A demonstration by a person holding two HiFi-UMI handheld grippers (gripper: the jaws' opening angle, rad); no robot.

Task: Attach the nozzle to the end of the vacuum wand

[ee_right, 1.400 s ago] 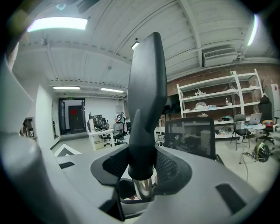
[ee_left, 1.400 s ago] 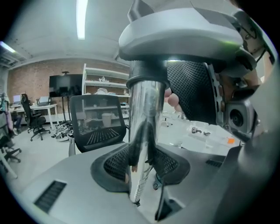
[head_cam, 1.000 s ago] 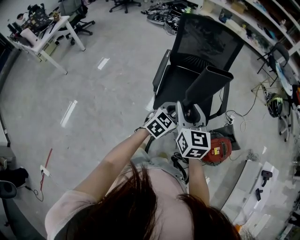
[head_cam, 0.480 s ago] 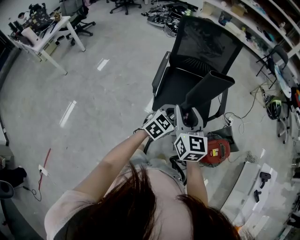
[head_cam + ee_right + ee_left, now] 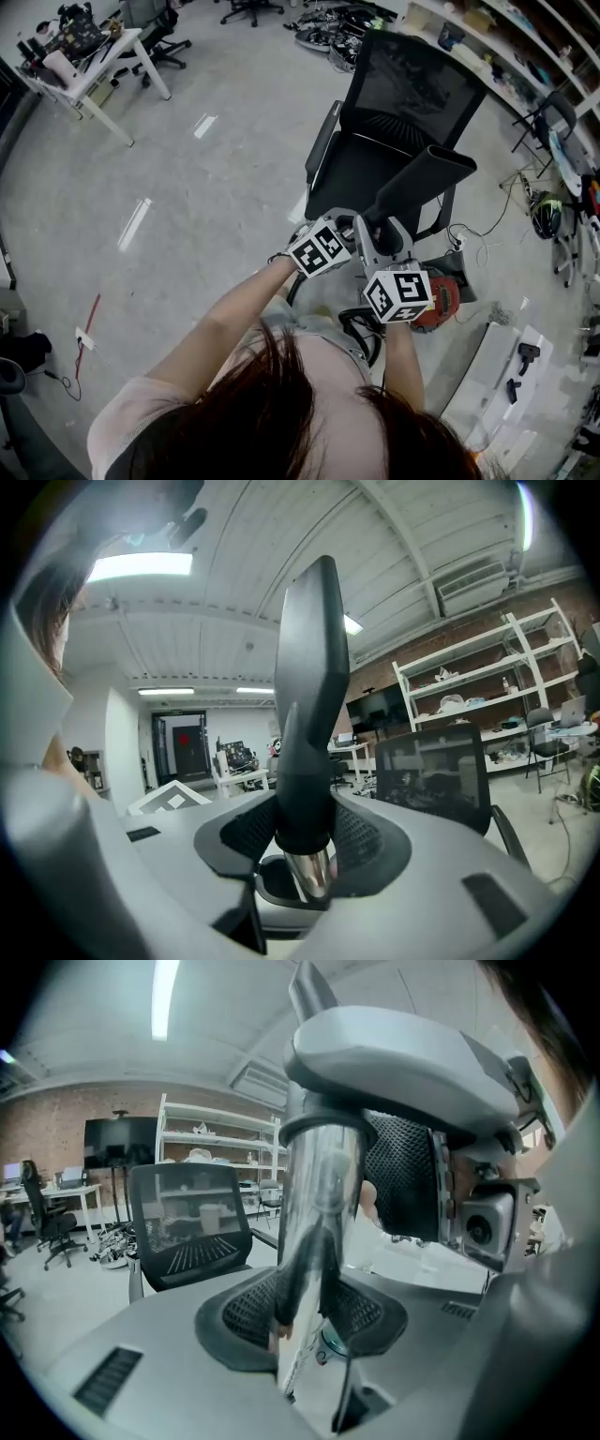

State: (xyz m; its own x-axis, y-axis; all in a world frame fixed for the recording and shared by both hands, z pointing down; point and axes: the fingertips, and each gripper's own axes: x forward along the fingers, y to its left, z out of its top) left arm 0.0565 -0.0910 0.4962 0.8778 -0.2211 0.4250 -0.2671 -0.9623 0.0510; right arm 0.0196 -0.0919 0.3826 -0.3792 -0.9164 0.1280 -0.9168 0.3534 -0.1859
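Note:
The black tapered nozzle (image 5: 417, 183) slants up to the right in front of the chair. In the right gripper view the nozzle (image 5: 309, 686) stands upright with the chrome end of the vacuum wand (image 5: 309, 874) entering its collar. My right gripper (image 5: 302, 841) is shut on that collar; its marker cube shows in the head view, right gripper (image 5: 386, 246). In the left gripper view the shiny wand (image 5: 317, 1213) runs between the pads, and my left gripper (image 5: 309, 1309) is shut on it, just below the right gripper's jaws. In the head view, the left gripper (image 5: 349, 232) sits beside the right.
A black mesh office chair (image 5: 403, 103) stands directly beyond the grippers. The red vacuum body (image 5: 439, 298) lies on the floor at the right with cables nearby. A white table (image 5: 94, 70) is at the far left, and shelving lines the right side.
The right gripper's cube has shifted slightly down and right, and the nozzle tip has swung a little to the right. The left gripper has stayed where it was.

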